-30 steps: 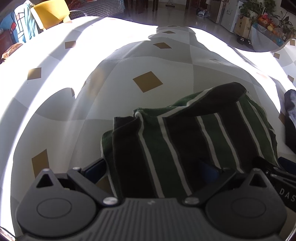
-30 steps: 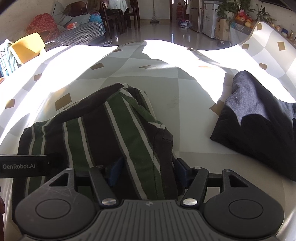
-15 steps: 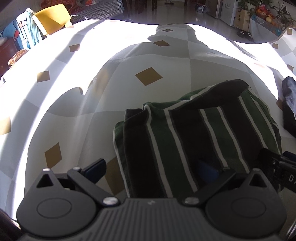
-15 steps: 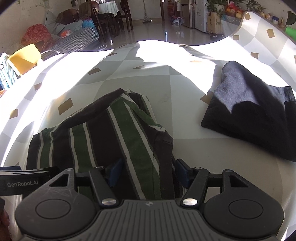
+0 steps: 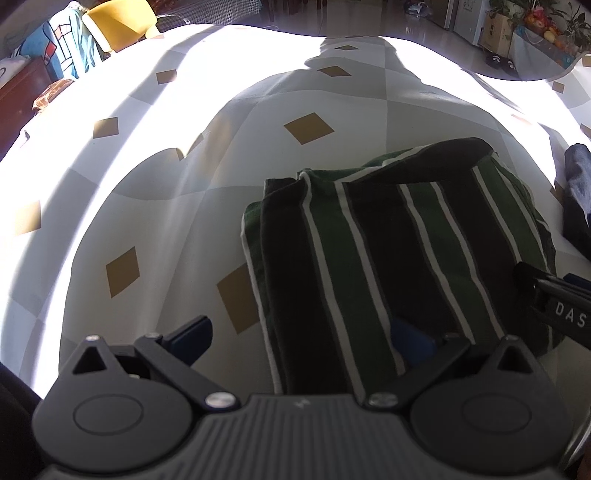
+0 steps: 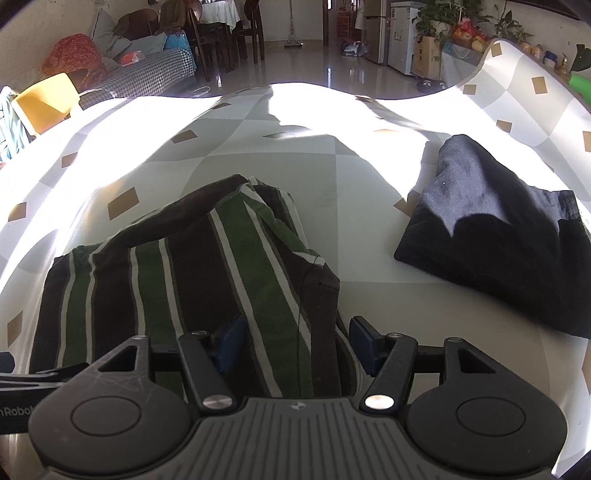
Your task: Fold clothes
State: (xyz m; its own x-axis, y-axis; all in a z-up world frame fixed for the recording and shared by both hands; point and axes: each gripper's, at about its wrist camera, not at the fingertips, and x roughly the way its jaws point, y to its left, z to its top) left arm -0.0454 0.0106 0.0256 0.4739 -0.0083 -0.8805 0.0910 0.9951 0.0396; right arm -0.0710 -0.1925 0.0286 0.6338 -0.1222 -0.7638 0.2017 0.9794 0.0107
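Observation:
A folded green, black and white striped garment [image 5: 388, 240] lies on the checked tablecloth [image 5: 166, 229]. My left gripper [image 5: 301, 338] is open wide above the garment's near left edge. Its left finger [image 5: 192, 336] hangs over bare cloth-free table and its right finger [image 5: 410, 339] sits over the stripes. In the right wrist view the striped garment [image 6: 192, 280] fills the lower left. My right gripper [image 6: 297, 343] straddles its near right corner, jaws apart, with a gap showing beside the right finger [image 6: 364, 345]. The right gripper's body [image 5: 557, 310] shows at the left view's edge.
A folded dark navy garment [image 6: 498, 251] lies on the table to the right of the striped one. Sunlight washes out the far half of the tablecloth [image 6: 332, 110]. Beyond the far edge stand a yellow chair [image 5: 118, 22], a sofa [image 6: 147, 70] and potted plants [image 6: 461, 26].
My left gripper has drawn leftward off the garment, so its left finger now stands clear of the cloth. The right gripper and both garments have stayed put.

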